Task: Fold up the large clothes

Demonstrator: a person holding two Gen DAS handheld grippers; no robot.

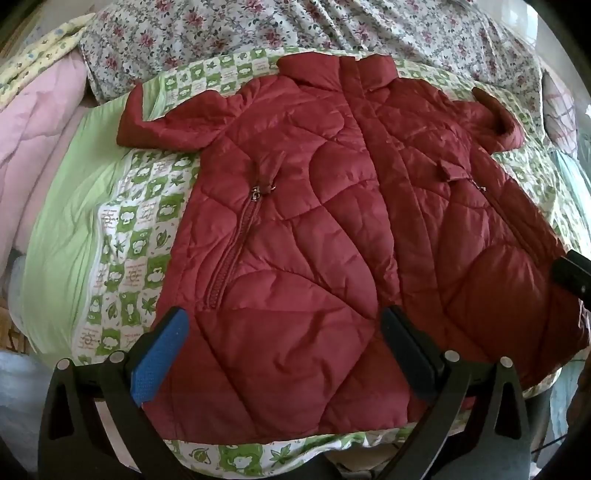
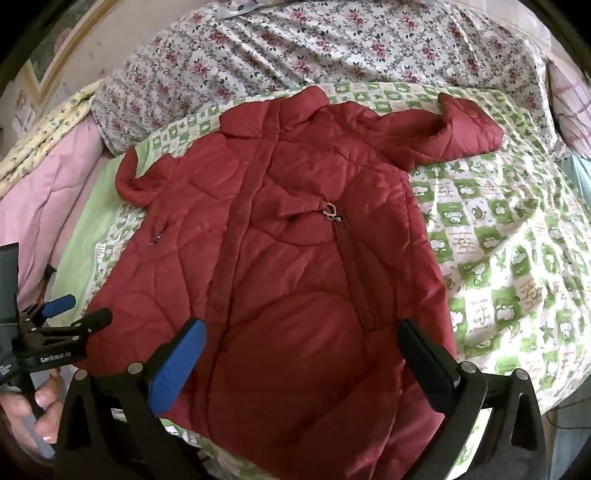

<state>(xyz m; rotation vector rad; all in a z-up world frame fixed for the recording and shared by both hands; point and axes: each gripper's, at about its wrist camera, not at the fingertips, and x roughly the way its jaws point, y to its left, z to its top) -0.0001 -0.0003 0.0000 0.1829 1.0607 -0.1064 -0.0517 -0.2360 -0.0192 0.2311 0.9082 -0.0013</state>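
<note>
A dark red quilted jacket (image 1: 332, 206) lies spread flat, front side up, on a green and white patterned sheet (image 1: 125, 229), collar at the far end and both sleeves bent outward. My left gripper (image 1: 284, 325) hovers open above the jacket's near left hem, nothing between its fingers. In the right wrist view the same jacket (image 2: 280, 236) fills the middle, and my right gripper (image 2: 301, 332) stands open over its near hem, above the pocket zip. The left gripper (image 2: 70, 310) shows at that view's left edge, held by a hand (image 2: 29, 410).
A floral quilt (image 1: 295, 26) is bunched along the far side of the bed. A pink blanket (image 1: 33, 122) lies at the left. The patterned sheet (image 2: 517, 236) stretches bare to the right of the jacket. The right gripper's tip (image 1: 570, 271) pokes in at the right edge.
</note>
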